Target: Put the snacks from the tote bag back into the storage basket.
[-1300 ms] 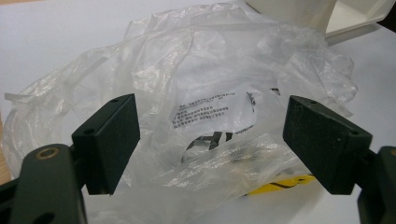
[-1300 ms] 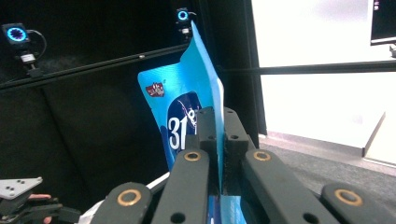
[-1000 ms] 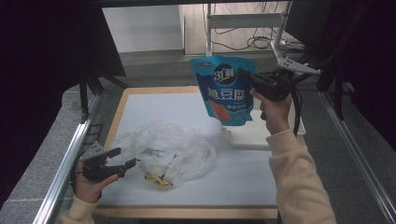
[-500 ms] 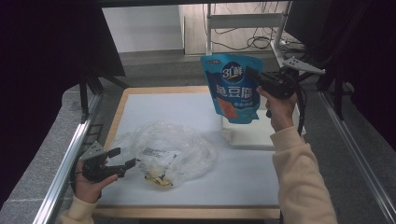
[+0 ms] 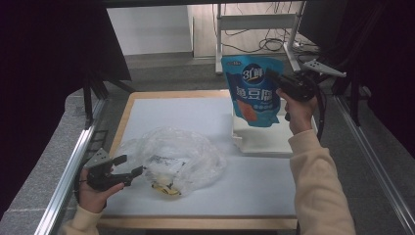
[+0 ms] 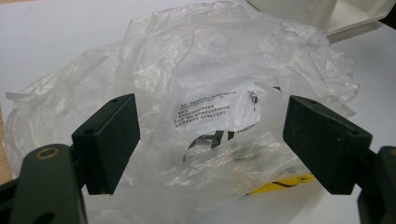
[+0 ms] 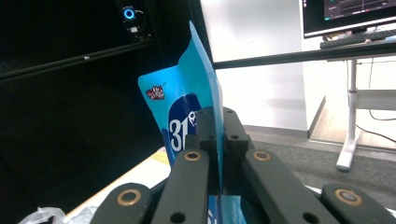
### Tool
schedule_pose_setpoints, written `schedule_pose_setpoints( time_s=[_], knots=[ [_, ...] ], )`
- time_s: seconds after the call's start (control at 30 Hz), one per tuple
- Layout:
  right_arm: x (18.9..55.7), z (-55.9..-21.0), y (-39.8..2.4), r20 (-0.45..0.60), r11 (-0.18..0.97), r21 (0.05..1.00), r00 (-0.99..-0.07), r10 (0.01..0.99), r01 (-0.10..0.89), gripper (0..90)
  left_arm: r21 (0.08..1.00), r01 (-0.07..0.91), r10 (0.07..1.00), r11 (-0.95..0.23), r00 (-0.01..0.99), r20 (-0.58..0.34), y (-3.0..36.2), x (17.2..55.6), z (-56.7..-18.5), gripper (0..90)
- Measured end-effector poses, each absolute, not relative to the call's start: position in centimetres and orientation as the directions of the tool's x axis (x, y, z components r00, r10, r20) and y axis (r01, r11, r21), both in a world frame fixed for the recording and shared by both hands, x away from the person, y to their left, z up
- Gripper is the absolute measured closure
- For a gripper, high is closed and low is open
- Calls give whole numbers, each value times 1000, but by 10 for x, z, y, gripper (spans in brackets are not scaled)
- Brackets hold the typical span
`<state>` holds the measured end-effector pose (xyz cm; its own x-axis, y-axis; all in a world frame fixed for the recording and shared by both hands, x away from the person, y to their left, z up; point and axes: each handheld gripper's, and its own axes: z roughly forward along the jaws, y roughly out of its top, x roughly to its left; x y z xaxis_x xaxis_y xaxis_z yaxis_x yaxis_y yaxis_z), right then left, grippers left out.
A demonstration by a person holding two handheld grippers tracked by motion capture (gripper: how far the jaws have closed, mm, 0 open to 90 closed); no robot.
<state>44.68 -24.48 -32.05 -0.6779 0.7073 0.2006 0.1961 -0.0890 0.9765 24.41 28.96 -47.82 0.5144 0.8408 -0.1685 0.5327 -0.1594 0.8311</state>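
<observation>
My right gripper point(image 5: 272, 77) is shut on the upper right edge of a blue food pouch point(image 5: 250, 90) with white lettering, which hangs in the air above a white tray point(image 5: 274, 137) at the table's right. In the right gripper view the pouch point(image 7: 187, 107) stands edge-on, pinched between the two black jaws of the gripper point(image 7: 217, 122). My left gripper point(image 5: 129, 165) rests open at the front left, its jaws at the edge of a crumpled clear plastic bag point(image 5: 173, 156). The left gripper point(image 6: 210, 137) has the bag point(image 6: 215, 88) between its pads point(image 6: 114, 140) without pressing on it; printed packets and something yellow lie inside.
The white mat point(image 5: 166, 115) covers a wooden-edged table. Metal rails point(image 5: 73, 166) run along both sides. A white stand point(image 5: 254, 24) and cables are on the floor beyond the far edge. Dark curtains close off the left and right.
My right hand has carried the blue pouch to the right and slightly down, over the white tray. The left gripper and the plastic bag have stayed where they were.
</observation>
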Motion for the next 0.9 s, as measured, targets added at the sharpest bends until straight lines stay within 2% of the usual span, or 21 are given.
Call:
schedule_pose_setpoints(
  time_s=[0.63, 0.9],
  knots=[
    [473, -370, -251, 230, -76, 962, -635, 737, 261, 890, 829, 537, 841, -154, 512, -175, 290, 245, -480, 190],
    [477, -375, -249, 231, -77, 963, -640, 733, 260, 890, 828, 538, 841, -154, 511, -176, 291, 245, -480, 191]
  ],
)
